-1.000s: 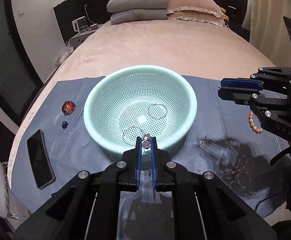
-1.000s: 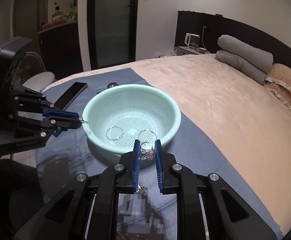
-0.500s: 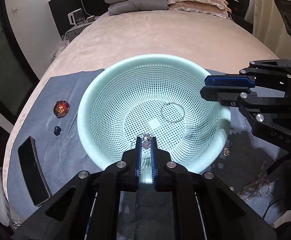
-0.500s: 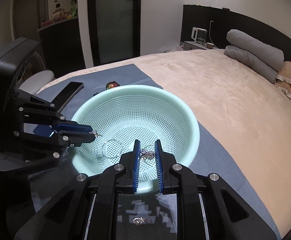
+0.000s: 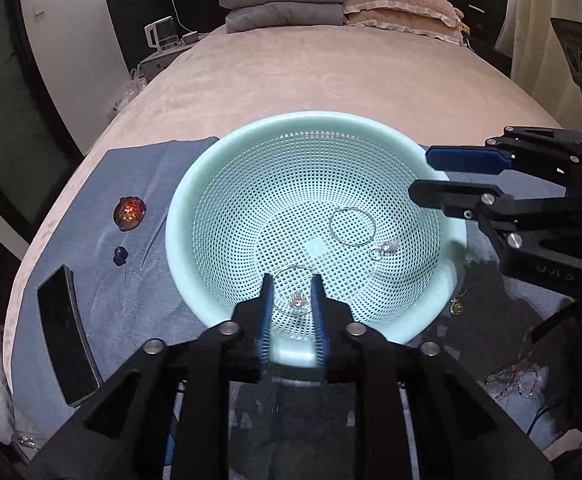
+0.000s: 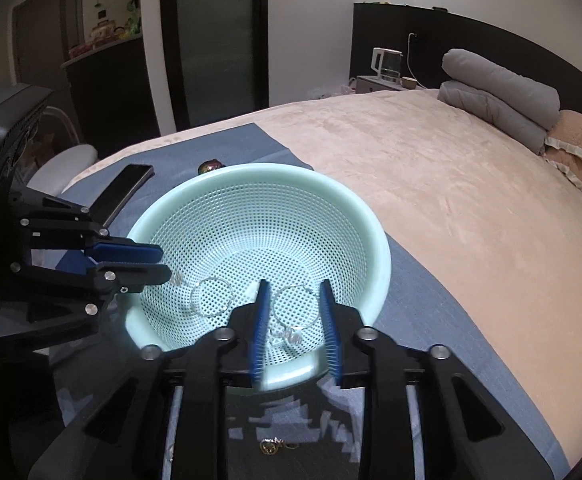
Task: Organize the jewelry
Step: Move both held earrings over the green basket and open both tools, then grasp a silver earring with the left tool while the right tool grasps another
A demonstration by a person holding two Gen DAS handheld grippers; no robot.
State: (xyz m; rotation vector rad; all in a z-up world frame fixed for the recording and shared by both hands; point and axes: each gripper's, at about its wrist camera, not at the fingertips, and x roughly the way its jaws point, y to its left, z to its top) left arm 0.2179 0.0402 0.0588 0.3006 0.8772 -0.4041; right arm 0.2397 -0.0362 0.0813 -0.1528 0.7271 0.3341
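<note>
A mint-green mesh basket [image 5: 211, 184] [image 6: 371, 240] sits on a blue cloth on the bed. Inside lie two silver hoops [image 5: 351, 227] [image 6: 211, 297], a small sparkly piece [image 5: 298, 300] and a ring piece [image 5: 383, 249] [image 6: 287, 335]. My left gripper [image 5: 291, 292] is open over the basket's near wall, above the sparkly piece. My right gripper [image 6: 294, 301] is open over the basket's other side, above the ring piece. A gold pendant [image 5: 455, 307] [image 6: 269, 446] and a bead bracelet [image 5: 515, 378] lie on the cloth outside the basket.
Left of the basket on the blue cloth [image 5: 139, 168] lie an amber brooch [image 5: 130, 213], a small dark blue bead [image 5: 120, 255] and a black phone [image 5: 65, 334]. Pillows and folded grey blankets [image 5: 283, 0] are at the bed's head.
Both grippers have opened over the basket. The sparkly piece dropped from the left gripper and the ring piece from the right gripper; both now lie in the basket.
</note>
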